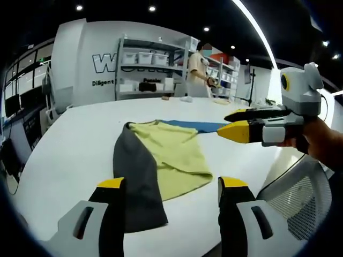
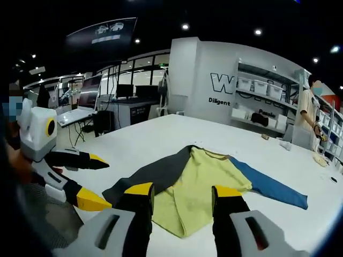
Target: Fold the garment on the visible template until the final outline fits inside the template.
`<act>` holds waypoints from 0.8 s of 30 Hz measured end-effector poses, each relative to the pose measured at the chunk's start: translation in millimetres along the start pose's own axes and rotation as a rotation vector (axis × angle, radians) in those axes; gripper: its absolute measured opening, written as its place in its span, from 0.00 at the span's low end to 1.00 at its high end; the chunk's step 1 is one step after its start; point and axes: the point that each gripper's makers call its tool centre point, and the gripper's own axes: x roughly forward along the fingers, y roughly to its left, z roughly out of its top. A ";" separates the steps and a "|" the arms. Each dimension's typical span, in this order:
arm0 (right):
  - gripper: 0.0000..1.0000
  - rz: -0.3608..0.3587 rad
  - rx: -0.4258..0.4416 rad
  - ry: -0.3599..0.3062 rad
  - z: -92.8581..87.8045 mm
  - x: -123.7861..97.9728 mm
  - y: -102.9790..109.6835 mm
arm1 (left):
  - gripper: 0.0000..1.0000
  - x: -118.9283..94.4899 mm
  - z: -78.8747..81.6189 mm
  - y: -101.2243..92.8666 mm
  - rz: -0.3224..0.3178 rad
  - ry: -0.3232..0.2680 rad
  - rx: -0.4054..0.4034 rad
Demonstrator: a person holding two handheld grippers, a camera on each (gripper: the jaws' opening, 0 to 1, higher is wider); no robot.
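A garment lies flat on the white table (image 1: 69, 144), with a yellow body (image 1: 174, 152), a dark grey sleeve (image 1: 134, 176) and a blue sleeve (image 1: 195, 126). My left gripper (image 1: 171, 184) is open near the table's front edge, its left jaw over the end of the grey sleeve and nothing between the jaws. My right gripper (image 1: 222, 123) comes in from the right, hovering by the blue sleeve. In the right gripper view the same garment (image 2: 201, 179) spreads ahead of my open right gripper (image 2: 184, 191), and my left gripper (image 2: 107, 183) stands open beside the grey sleeve (image 2: 155, 174).
A white mesh chair (image 1: 297, 187) stands at the table's near edge. Shelves with storage bins (image 1: 147, 67) line the back wall, and a person (image 1: 197, 75) stands by them. Desks with monitors (image 2: 88, 99) sit beyond the table's far side.
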 end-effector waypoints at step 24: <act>0.73 -0.027 0.069 -0.111 8.2 -10.6 8.1 | 0.62 -15.2 -1.2 9.7 0.059 0.033 -0.034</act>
